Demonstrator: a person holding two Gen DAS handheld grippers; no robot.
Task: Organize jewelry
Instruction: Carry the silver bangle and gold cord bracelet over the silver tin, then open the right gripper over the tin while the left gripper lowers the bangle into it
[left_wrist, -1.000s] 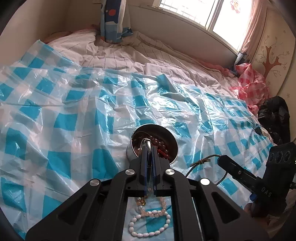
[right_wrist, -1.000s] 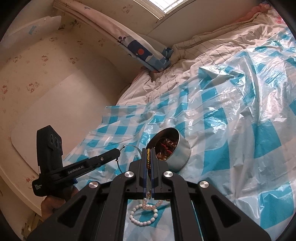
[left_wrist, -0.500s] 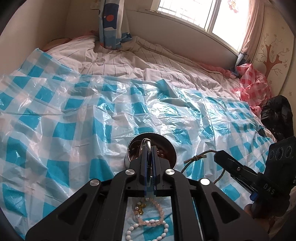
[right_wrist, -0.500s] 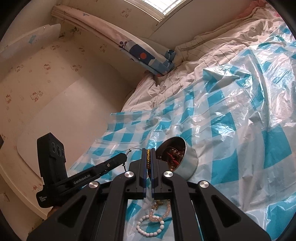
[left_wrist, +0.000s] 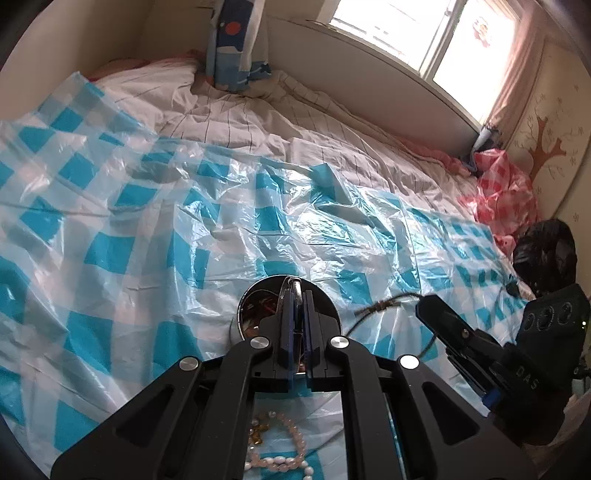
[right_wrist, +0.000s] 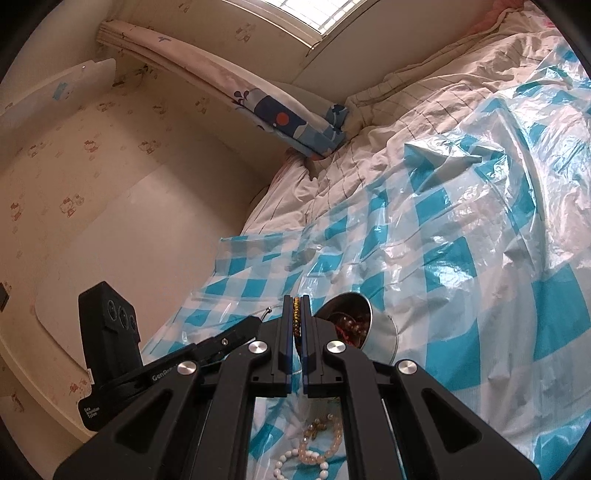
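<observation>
jewelry sits in 1 round metal tin (left_wrist: 243, 317) on the blue-checked plastic sheet (left_wrist: 155, 229), with dark red beads (right_wrist: 349, 325) inside, while 2 pale bead bracelets (left_wrist: 280, 458) lie on the sheet nearer the cameras. left gripper (left_wrist: 294, 291) is closed narrowly on 1 thin silver ring (left_wrist: 291, 282) over the tin, and right gripper (right_wrist: 296, 308) is clamped on 1 amber bead strand (right_wrist: 296, 317) just beside the tin, which trails a thin dark cord (left_wrist: 384, 306).
</observation>
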